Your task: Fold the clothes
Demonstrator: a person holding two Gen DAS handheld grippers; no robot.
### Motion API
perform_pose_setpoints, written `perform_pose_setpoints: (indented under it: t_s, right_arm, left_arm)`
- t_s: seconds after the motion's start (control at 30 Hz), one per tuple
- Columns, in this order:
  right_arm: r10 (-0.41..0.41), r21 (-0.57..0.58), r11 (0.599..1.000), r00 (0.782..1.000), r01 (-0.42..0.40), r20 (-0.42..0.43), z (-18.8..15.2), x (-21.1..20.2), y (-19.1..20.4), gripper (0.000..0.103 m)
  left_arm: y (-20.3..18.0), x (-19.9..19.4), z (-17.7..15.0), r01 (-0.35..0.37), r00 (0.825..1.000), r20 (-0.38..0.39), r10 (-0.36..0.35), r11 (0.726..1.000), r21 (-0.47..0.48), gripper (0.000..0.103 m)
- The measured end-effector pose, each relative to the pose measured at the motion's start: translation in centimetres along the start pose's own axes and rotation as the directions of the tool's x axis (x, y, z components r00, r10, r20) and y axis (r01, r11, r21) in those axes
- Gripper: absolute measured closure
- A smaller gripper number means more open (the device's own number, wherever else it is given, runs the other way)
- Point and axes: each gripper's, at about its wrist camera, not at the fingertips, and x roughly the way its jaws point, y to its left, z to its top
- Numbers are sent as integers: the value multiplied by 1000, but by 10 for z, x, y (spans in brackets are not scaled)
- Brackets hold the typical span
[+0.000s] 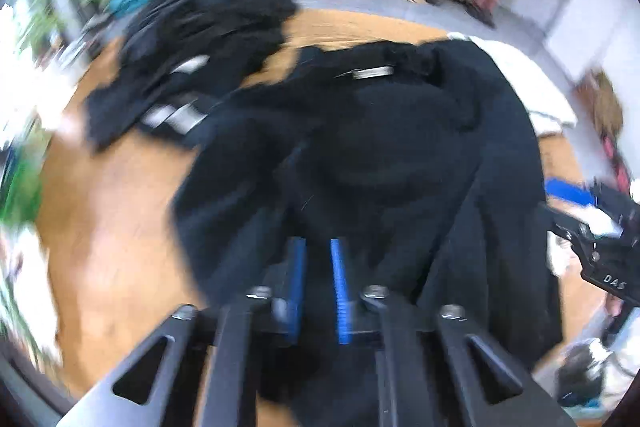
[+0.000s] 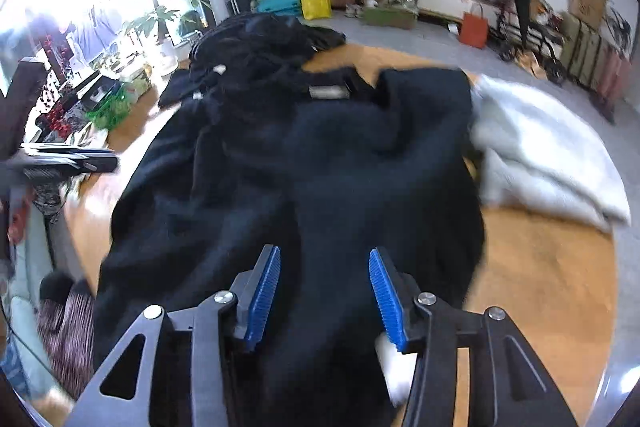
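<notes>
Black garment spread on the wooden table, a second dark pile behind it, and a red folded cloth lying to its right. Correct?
Not quite: the folded cloth right of the black garment is white, not red, as the right wrist view shows. The wooden table and the dark pile behind are as you say.

Readable marks: one only.
On my right gripper (image 1: pixel 608 247), at the left camera's edge, I read white letters "DAS" on its black body; garment tags (image 1: pixel 374 71) and the yellow bag (image 2: pixel 316 6) were too blurred.
</notes>
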Motion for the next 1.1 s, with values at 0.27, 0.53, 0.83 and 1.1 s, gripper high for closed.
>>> perform_pose_setpoints:
  t_s: [0.27, 0.53, 0.83, 1.1]
  right_arm:
    - [-94, 1, 995, 979, 96, -183, 59, 121, -17, 74]
    - [-116, 57, 990, 976, 129, -183, 93, 158, -47, 82]
    - [-49, 133, 989, 994, 62, -99, 103, 149, -48, 78]
    - [43, -64, 996, 985, -54, -170, -8, 46, -5, 76]
  left_arm:
    - [44, 65, 40, 60, 995, -74, -65, 996, -73, 97]
    - [124, 71, 49, -24, 999, -28, 19, 978, -209, 100]
    - [126, 73, 66, -133, 991, -54, 123, 960, -246, 100]
    - [63, 76, 86, -32, 999, -26, 29, 994, -102, 100]
